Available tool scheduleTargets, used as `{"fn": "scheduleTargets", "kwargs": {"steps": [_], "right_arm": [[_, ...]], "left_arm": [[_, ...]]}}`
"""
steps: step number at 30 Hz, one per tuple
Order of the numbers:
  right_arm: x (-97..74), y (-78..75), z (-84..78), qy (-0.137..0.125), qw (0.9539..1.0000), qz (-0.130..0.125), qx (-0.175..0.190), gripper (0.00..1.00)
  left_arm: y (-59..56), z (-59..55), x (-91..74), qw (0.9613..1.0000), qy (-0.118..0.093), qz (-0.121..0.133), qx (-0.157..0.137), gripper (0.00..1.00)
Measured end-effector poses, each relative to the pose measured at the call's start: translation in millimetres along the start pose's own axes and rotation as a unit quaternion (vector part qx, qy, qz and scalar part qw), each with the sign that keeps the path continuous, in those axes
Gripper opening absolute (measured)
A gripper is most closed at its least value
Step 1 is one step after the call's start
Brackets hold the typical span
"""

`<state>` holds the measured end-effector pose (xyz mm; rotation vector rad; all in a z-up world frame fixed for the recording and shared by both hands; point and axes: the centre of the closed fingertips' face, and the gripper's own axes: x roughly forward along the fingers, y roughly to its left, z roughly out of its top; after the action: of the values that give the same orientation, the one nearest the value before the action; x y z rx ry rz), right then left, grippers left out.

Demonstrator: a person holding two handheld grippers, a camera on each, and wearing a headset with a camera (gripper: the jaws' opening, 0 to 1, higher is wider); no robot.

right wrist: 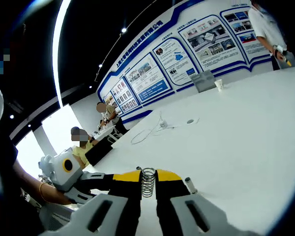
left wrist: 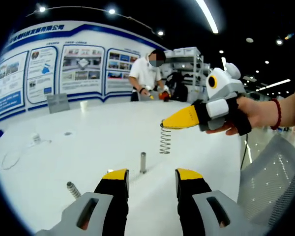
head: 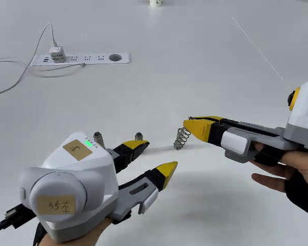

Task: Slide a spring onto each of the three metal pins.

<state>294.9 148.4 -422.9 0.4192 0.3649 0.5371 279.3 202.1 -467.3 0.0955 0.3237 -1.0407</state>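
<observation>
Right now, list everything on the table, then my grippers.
Table: one, white.
Spring: one, grey, upright, top pinched by right gripper.
Pins: two, metal; bare pin ahead of left gripper, seemingly coil-wrapped pin to its left.
Power strip: one, white, far left; white charger plugged in.
Cables: count unclear, white, beside strip.
Cup: one, white, far edge.
Left gripper: black jaws, yellow tips, open.
Right gripper: same colours, shut on spring.

White-and-grey shells with black, yellow-tipped jaws are shown by the left hand-held gripper [head: 155, 156] and right hand-held gripper [head: 190, 127]; tan labels [head: 77, 149] and a black cable [head: 5, 220] are borne by the left.
</observation>
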Motion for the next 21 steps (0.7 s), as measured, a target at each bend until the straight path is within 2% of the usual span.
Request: {"fn": "scheduleTargets", "kwargs": {"steps": [9, 12, 21], "right_arm": [[4.6, -9.7, 2.8, 0.005, 0.9994, -0.019, -0.030, 0.11], [6.7, -12.9, 3.5, 0.007, 0.9989, -0.024, -0.039, 0.11], [13.5, -27.4, 5.5, 0.007, 0.9967, -0.052, -0.061, 0.11]], "left_arm": [[19.3, -7.8, -11.5, 0.9992, 0.015, 0.038, -0.003, 0.47], [25.4, -10.4, -14.8, 0.9982, 0.025, 0.052, 0.018, 0.50], [32.6, -13.4, -21.8, 0.9971, 0.031, 0.066, 0.020, 0.57]]}}
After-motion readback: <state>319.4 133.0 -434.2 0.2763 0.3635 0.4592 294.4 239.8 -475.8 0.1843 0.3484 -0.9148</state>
